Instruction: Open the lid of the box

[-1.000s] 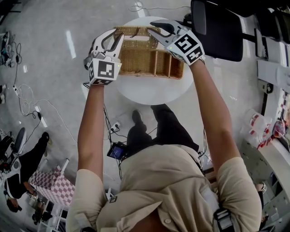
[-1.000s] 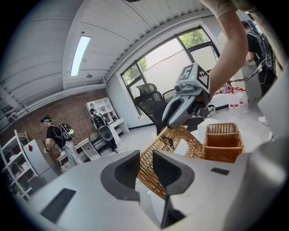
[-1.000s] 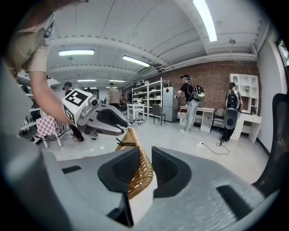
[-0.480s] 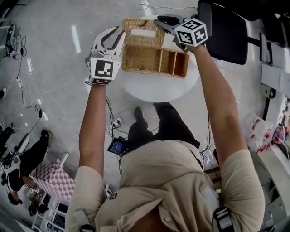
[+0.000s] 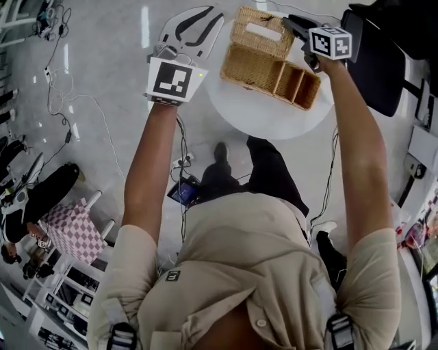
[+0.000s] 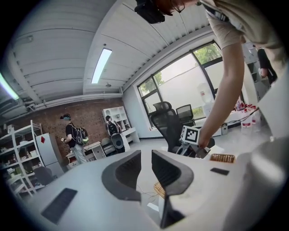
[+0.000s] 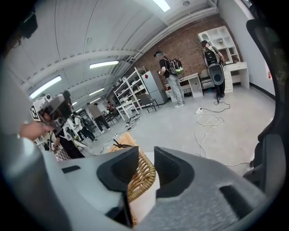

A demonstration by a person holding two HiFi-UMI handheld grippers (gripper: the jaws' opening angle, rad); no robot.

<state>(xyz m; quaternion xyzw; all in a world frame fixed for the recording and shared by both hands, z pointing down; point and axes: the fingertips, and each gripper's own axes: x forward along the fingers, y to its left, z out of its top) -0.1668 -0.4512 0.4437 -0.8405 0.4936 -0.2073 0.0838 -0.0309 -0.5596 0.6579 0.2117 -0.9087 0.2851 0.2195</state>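
Note:
A wicker box [image 5: 270, 75] with dividers stands on the round white table [image 5: 267, 119], its lid [image 5: 259, 31] swung up and back. My right gripper [image 5: 293, 22] is at the lid's far right corner. In the right gripper view the lid's woven rim [image 7: 142, 173] lies between the jaws of that gripper [image 7: 146, 155], which have just been opening, and a gap shows beside the rim. My left gripper [image 5: 198, 17] hangs high over the floor, left of the box and apart from it. Its jaws [image 6: 146, 155] have just been closing to a narrow gap with nothing between them.
A black office chair [image 5: 373, 61] stands right behind the table. Cables [image 5: 65, 116] trail over the floor at left, near a checked stool [image 5: 72, 229] and a seated person [image 5: 34, 198]. Shelves and several people stand further off [image 7: 169, 67].
My left gripper has risen and drawn away from the box's left side. My right gripper has gone with the lid's edge to the far right as the lid swung back.

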